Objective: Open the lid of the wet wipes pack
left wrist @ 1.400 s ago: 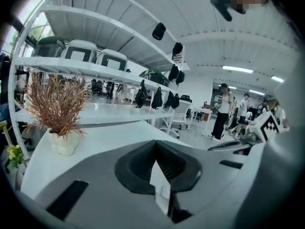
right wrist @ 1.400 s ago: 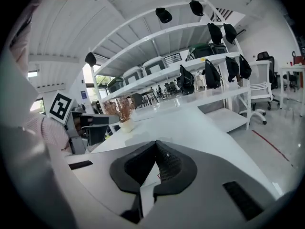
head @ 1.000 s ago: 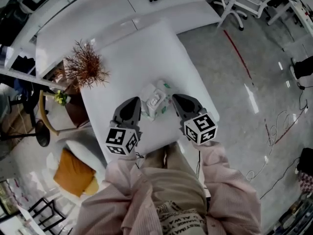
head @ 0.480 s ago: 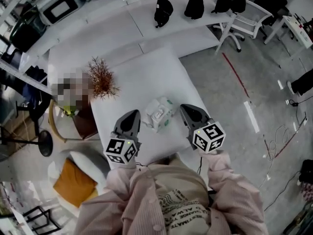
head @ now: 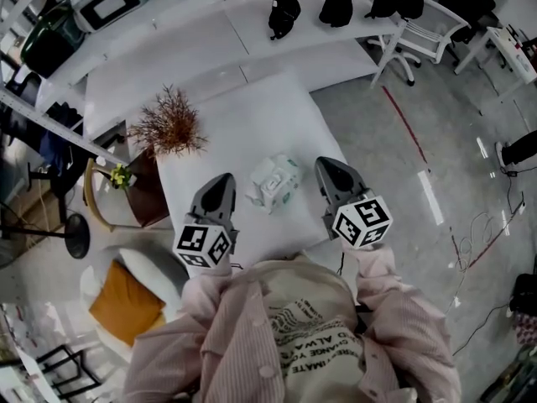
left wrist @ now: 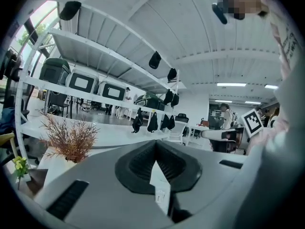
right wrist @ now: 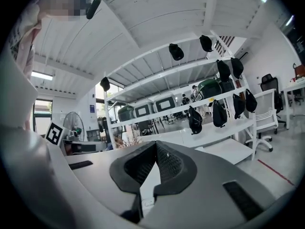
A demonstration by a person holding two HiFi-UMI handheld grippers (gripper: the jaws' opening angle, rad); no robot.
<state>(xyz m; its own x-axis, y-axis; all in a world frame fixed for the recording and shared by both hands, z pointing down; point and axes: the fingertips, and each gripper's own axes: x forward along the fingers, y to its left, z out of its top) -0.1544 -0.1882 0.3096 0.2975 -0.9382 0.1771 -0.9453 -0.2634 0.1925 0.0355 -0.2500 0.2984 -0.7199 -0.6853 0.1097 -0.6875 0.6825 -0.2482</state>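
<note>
Poised with left gripper [head: 221, 181] and right gripper [head: 330, 166] both closed and empty, wet wipes pack [head: 275, 183] on the table [head: 252, 133] between their tips — apparently pre-contact, next calling for lowering, steadying the pack, catching the lid's edge.

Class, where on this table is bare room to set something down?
Free: the far half of the white rectangular table, right of the reddish dried plant. Crowded: the near part, where the white-and-green wet wipes pack lies between left claw and right claw.

wipes pack [head: 275, 181] on table [head: 252, 133], plant [head: 170, 124] left
</note>
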